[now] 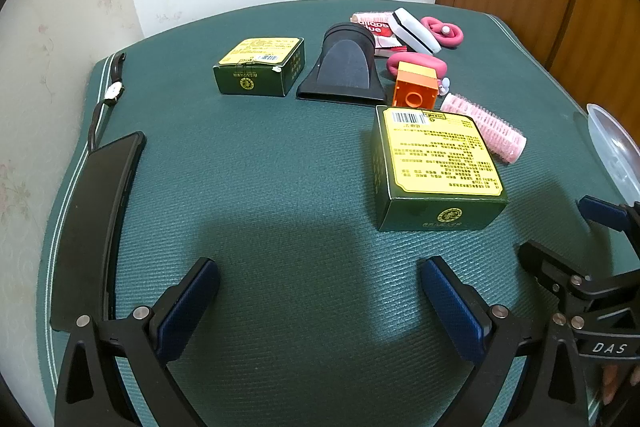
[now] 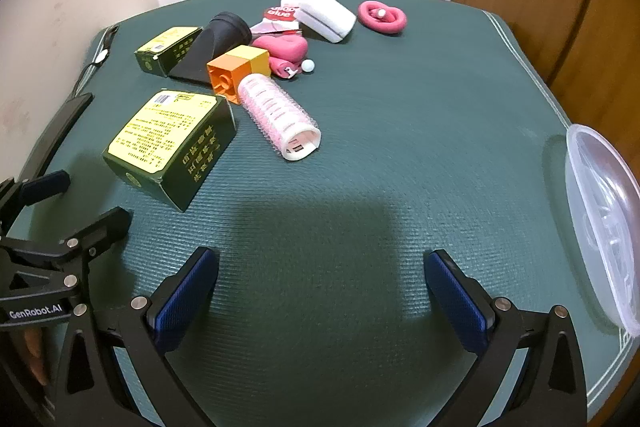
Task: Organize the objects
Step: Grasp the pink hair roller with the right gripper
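Objects lay clustered toward the tabletop's (image 2: 400,147) far left, ahead of both claws. Left claw (image 1: 320,301) and right claw (image 2: 320,291) hung side by side, tilted steeply down, jaws spread wide on nothing, bare green mat beneath them. Nearest stood a green box (image 1: 436,167), pink roller (image 2: 280,115) beside it; a clear lid (image 2: 604,219) overhung the right edge.

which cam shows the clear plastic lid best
The right wrist view: the clear plastic lid shows most of its rim and ribbed inside at the mat's right edge. The left wrist view catches only a sliver.
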Demonstrator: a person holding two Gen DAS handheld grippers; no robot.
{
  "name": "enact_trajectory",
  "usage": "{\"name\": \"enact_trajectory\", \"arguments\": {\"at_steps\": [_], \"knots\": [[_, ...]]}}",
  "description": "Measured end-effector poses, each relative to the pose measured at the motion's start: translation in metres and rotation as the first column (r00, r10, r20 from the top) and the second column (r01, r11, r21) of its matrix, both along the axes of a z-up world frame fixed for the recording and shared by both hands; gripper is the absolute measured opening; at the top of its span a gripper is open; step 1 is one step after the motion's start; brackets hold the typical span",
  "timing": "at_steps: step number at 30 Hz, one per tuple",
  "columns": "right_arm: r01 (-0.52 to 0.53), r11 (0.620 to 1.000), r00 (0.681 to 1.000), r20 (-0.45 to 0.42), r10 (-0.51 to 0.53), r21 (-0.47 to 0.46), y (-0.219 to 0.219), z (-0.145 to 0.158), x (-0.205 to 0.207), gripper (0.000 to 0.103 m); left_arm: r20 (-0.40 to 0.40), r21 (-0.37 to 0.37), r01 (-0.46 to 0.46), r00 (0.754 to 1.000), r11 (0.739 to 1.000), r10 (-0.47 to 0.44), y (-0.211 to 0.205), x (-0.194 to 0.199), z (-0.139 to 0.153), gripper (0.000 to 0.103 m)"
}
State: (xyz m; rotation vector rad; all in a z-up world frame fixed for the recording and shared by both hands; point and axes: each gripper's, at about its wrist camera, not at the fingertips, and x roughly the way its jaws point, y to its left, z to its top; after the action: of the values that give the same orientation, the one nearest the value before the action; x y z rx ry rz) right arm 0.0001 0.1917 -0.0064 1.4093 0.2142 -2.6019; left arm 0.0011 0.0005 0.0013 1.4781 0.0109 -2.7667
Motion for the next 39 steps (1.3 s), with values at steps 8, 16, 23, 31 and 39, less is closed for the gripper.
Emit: {"name": "enact_trajectory", "arguments": {"at_steps": [8, 16, 23, 31, 39], "knots": [[-0.077, 0.997, 0.997, 0.009, 0.077, 0.0, 0.001, 0.0, -0.006, 0.103, -0.001, 0.001, 0.0, 1.0, 1.0, 0.0, 0.0, 0.0, 0.0, 0.103], [-0.136, 0.991, 0.99, 0.032, 0.135, 0.008, -0.007, 0.002, -0.029, 0.103, -0.002, 0.002, -0.001, 1.0, 1.0, 0.001, 0.0, 0.0, 0.0, 0.103], [-0.152, 0.988, 0.988, 0.019, 0.153, -0.025, -0.018, -0.002, -0.07, 0.102, -0.002, 0.002, -0.001, 1.0, 1.0, 0.001, 0.0, 0.0, 0.0, 0.103], [-0.194, 0.98, 0.98, -0.056, 0.192, -0.03, -0.032, 0.002, -0.071, 0.064, -0.003, 0.002, -0.001, 1.0, 1.0, 0.001, 0.001, 0.0, -0.001, 0.103], [-0.198, 0.978, 0.978, -0.074, 0.193, -0.063, -0.028, 0.006, -0.06, 0.028, 0.002, 0.008, 0.0, 1.0, 1.0, 0.0, 0.0, -0.002, -0.001, 0.103]]}}
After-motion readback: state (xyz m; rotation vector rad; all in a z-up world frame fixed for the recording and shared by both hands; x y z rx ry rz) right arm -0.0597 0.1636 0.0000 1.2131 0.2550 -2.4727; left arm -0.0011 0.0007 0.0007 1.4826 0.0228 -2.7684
